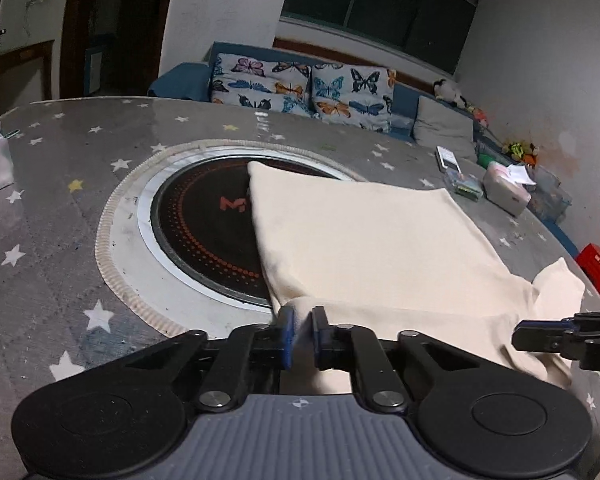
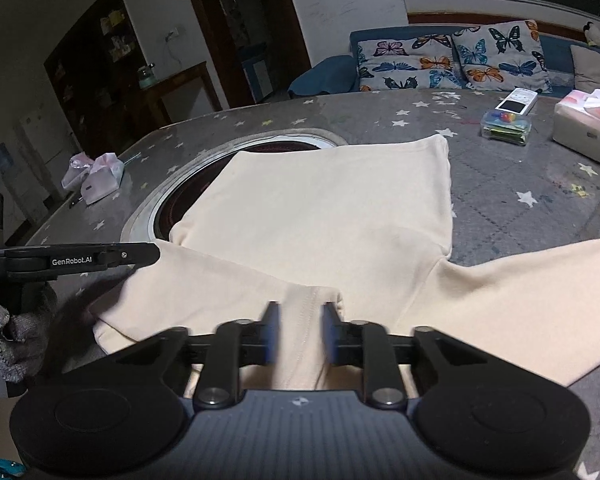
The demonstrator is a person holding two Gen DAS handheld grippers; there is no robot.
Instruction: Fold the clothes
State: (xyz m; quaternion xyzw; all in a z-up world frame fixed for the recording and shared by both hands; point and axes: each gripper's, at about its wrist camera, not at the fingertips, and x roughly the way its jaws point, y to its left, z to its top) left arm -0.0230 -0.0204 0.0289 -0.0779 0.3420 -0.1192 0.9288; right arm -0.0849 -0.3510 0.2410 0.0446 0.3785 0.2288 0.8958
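A cream long-sleeved top (image 1: 380,248) lies flat on the grey star-patterned table, its far part over the round black hob (image 1: 204,224). My left gripper (image 1: 300,336) is shut on the near left edge of the top. In the right wrist view the top (image 2: 324,208) spreads ahead with one sleeve (image 2: 520,300) running off to the right. My right gripper (image 2: 298,332) has its blue pads on either side of a raised fold of the top's near edge, with a gap between them; its fingers are motion-blurred. The left gripper also shows at the left of the right wrist view (image 2: 148,254).
A tissue box (image 2: 584,128), a clear box of small items (image 2: 506,124) and a white device (image 2: 516,102) sit at the far right of the table. A pink bag (image 2: 96,176) lies far left. A red box (image 1: 596,268) sits at the right edge. A sofa with butterfly cushions (image 1: 300,88) stands behind.
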